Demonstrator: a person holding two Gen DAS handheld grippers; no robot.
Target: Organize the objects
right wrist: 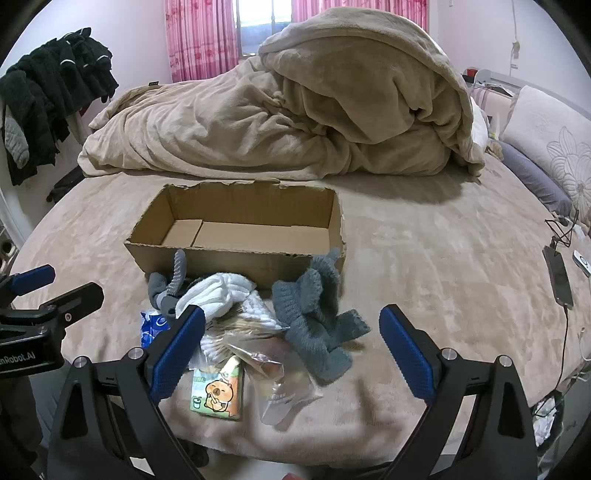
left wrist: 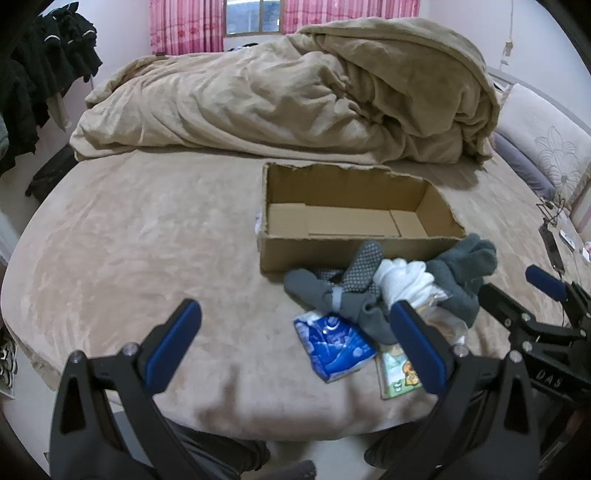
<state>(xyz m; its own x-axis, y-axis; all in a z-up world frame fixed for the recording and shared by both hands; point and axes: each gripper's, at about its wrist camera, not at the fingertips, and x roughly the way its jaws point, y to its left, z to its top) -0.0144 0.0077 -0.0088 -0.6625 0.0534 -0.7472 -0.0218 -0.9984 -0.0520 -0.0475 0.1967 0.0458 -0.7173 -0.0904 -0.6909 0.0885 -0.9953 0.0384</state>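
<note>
On the bed (right wrist: 424, 258), your pile of socks (right wrist: 314, 325) and packets (right wrist: 218, 387) lies against the near wall of the open cardboard box (right wrist: 236, 254). Your left gripper (left wrist: 295, 343) and right gripper (right wrist: 291, 350) both gape wide, holding nothing.

This is a bedroom in someone's home. A wide bed (right wrist: 424, 258) fills most of it, covered in a beige plush sheet, with a rumpled tan duvet (right wrist: 295, 110) heaped toward the far side. A flower-patterned pillow (right wrist: 554, 136) lies at the head end (a grey one tucked beside it). Pink curtains (right wrist: 199, 37) frame a window (right wrist: 262, 26), dark clothes (right wrist: 48, 92) hang in a bunch by the pale wall, and a phone (right wrist: 558, 277) lies on its cable on the bed.
</note>
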